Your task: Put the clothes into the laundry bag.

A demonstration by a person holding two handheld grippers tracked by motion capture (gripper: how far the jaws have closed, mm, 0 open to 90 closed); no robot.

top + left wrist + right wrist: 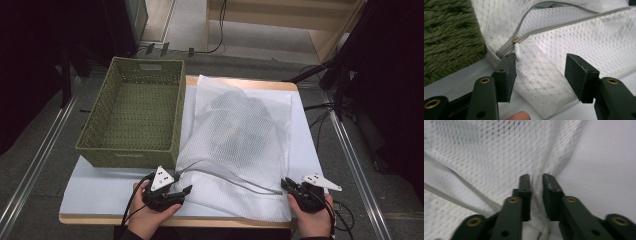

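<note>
High view: a white mesh bag (240, 145) lies on the table (100, 192) just right of the green basket (135, 117), with something dark showing through the mesh. A grey zipper (225, 175) curves across the bag's near end. The left gripper (181, 192) sits at the bag's near left corner, close to the basket's front; the right gripper (286, 184) is at the bag's near right edge, well away from the basket.

Left gripper view: the jaws stand spread, with a fold of mesh between them. The white zipper pull (517, 51) hangs just beside the left jaw, a short way from the basket (449, 37). The zipper (564, 23) gapes open beyond the slider.

Right gripper view: the right gripper (536, 178) has its jaws nearly pressed together, pinching the bag's (499, 152) edge.

The step in hand looks like the zipper work: one side holds the bag while the other goes for the pull. The next move calls for shifting the open jaws onto the small tab and closing squarely on it, since thin plastic may slip
</note>
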